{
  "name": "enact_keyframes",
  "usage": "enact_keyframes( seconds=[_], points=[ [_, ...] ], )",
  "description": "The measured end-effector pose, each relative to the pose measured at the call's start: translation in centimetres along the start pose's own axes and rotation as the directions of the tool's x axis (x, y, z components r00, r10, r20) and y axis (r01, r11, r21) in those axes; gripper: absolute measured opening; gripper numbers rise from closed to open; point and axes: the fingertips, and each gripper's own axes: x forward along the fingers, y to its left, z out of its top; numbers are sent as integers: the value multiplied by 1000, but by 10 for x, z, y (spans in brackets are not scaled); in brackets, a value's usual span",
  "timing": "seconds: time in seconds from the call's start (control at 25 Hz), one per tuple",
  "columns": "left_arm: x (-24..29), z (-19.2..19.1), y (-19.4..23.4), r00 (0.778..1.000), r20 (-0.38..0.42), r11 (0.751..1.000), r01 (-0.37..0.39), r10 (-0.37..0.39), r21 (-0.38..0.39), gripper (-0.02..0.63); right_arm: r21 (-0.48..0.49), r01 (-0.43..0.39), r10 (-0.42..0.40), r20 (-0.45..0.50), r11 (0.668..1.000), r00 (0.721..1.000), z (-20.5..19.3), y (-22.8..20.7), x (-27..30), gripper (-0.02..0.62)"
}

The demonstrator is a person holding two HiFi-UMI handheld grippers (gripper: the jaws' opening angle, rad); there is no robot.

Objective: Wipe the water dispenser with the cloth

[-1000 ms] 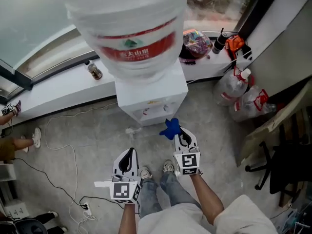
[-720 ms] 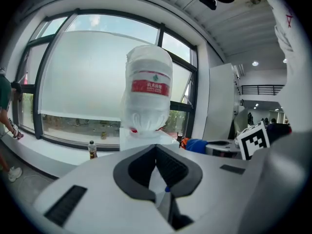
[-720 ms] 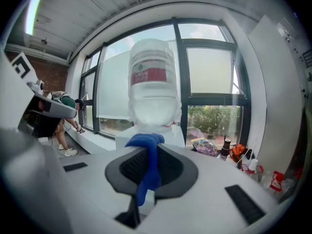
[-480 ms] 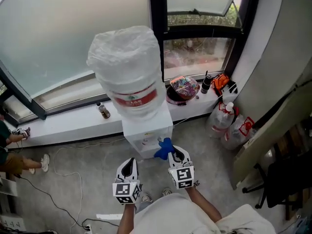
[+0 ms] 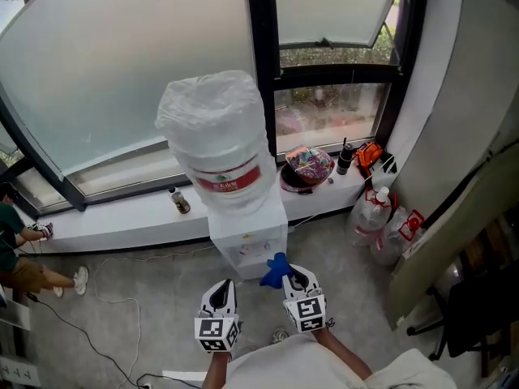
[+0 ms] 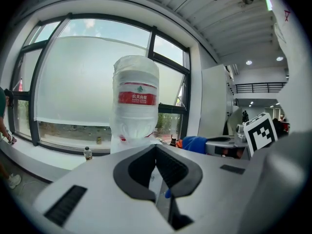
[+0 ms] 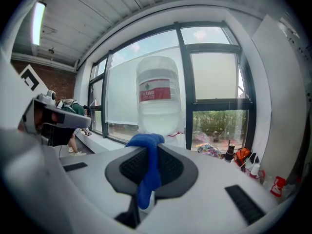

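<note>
Water dispenser (image 5: pixel 247 248) at the window, two grippers in front of it.
A big bottle (image 5: pixel 219 136) stands on top. The left gripper (image 5: pixel 220 288) has its jaws closed on nothing; the right gripper (image 5: pixel 296 275) pinches the blue cloth (image 5: pixel 276 271), near the dispenser's front.

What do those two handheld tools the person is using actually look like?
The white plastic left gripper and the matching right gripper have smooth, rounded shells. Each has a black-lined opening at the front with ribbed black fingers, and carries a white cube printed with black square markers. The person wears a pale top.
</note>
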Motion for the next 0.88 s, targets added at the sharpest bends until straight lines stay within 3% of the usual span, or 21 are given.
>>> enact_keyframes(
  seconds=[0.4, 0.88],
  points=[
    [-45, -9, -11, 1000, 5, 1000, 19, -19, 8, 12, 5, 9, -9, 24, 1000, 1000, 2, 34, -64, 40],
    [-193, -53, -35, 999, 9, 999, 46, -46, 2, 12, -27, 6, -6, -2, 1000, 1000, -34, 145, -190, 40]
  ],
)
